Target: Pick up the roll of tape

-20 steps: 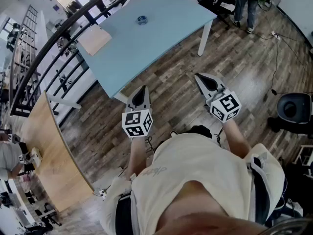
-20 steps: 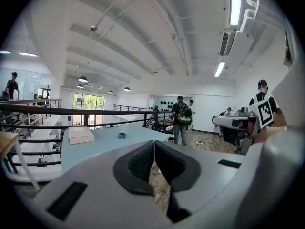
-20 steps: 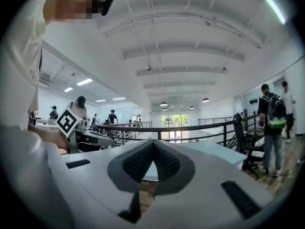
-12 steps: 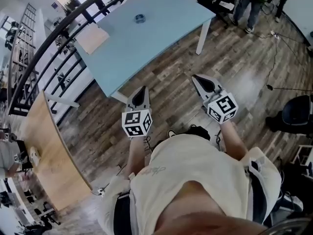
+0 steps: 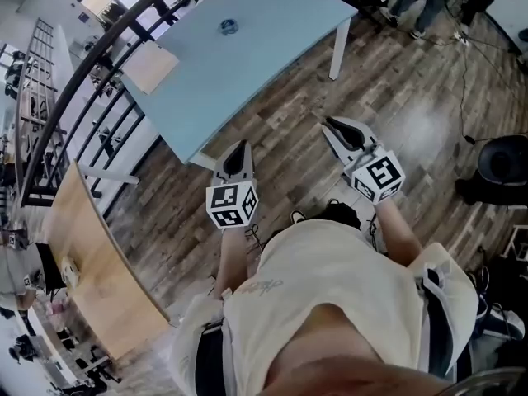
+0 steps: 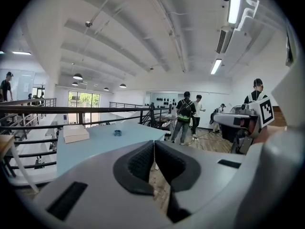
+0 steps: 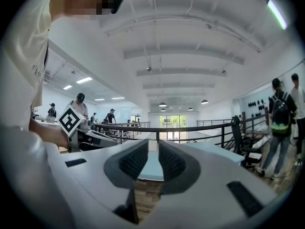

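Tape roll (image 5: 228, 27), blue table (image 5: 280, 48), plank floor (image 5: 404, 97)

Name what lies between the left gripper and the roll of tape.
From left gripper: wood floor, then bare blue table to roll of tape; head view.

Roll of tape (image 5: 228, 26): a small speck on your blue table (image 5: 272, 48), too small to tell any detail. Table's far edge: cut off at top. Your legs: hidden beneath your torso (image 5: 330, 287). Black chair (image 5: 503, 167): cropped at right.

Left gripper (image 6: 154, 146) is matt grey plastic above glossy wood-plank floor (image 5: 396, 114).
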`<state>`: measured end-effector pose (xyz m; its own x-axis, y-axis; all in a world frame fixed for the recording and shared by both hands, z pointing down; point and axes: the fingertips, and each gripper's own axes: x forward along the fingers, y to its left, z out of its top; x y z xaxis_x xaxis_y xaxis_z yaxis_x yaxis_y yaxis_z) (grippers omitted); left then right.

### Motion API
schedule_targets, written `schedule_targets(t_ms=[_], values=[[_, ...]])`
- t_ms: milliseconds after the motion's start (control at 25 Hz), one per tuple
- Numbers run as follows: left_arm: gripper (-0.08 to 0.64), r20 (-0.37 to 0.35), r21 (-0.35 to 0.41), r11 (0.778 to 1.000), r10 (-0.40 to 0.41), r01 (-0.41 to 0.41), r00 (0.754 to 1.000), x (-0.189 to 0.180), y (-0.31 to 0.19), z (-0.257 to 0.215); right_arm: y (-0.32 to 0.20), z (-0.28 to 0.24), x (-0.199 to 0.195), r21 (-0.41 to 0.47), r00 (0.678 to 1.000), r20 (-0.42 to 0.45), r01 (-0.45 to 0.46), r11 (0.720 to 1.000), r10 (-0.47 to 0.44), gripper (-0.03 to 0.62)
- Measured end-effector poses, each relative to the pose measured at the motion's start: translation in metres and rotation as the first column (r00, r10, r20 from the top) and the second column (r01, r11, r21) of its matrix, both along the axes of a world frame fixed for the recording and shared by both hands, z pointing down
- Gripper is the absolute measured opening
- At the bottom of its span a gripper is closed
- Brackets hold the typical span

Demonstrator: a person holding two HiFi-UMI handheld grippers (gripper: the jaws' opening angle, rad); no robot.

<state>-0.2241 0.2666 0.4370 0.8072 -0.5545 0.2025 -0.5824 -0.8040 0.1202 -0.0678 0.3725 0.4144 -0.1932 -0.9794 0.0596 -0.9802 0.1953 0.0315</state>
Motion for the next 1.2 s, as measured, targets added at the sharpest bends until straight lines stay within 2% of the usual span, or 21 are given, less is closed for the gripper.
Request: schedule_targets(t_ms=[80, 200, 440, 640, 960, 1200], values=[[0.021, 0.004, -0.002, 1.000, 0.004, -0.004, 1.000, -0.003, -0.001, 0.002, -0.001, 0.003, 0.000, -0.010, 1.000, 0.008, -0.011, 1.000, 0.011, 0.130], [0.021, 0.003, -0.011, 1.000, -0.003, 0.003, 1.000, -0.009, -0.002, 0.007, -0.002, 0.007, -0.001, -0.021, 1.000, 0.014, -0.023, 1.000, 0.023, 0.170], [0.021, 0.011, -0.038, 0.999, -0.006, 0.007, 1.000, -0.016, -0.010, 0.020, -0.003, 0.010, 0.001, -0.040, 0.999, 0.008, -0.040, 0.998, 0.040, 0.175], [0.021, 0.052, -0.032, 0.999, 0.003, -0.001, 0.999, -0.006, -0.022, 0.032, -0.012, 0.019, 0.012, -0.065, 0.998, 0.023, -0.049, 0.997, 0.051, 0.176], [0.021, 0.078, -0.033, 0.999, 0.001, 0.001, 0.997, 0.035, -0.060, 0.031, -0.054, 0.033, 0.052, -0.086, 0.999, 0.003, -0.051, 0.995, 0.052, 0.178], [0.021, 0.107, -0.028, 0.999, -0.012, 0.015, 0.994, 0.073, -0.098, 0.028, -0.098, 0.034, 0.095, -0.073, 0.999, 0.019, -0.031, 0.997, 0.032, 0.179]])
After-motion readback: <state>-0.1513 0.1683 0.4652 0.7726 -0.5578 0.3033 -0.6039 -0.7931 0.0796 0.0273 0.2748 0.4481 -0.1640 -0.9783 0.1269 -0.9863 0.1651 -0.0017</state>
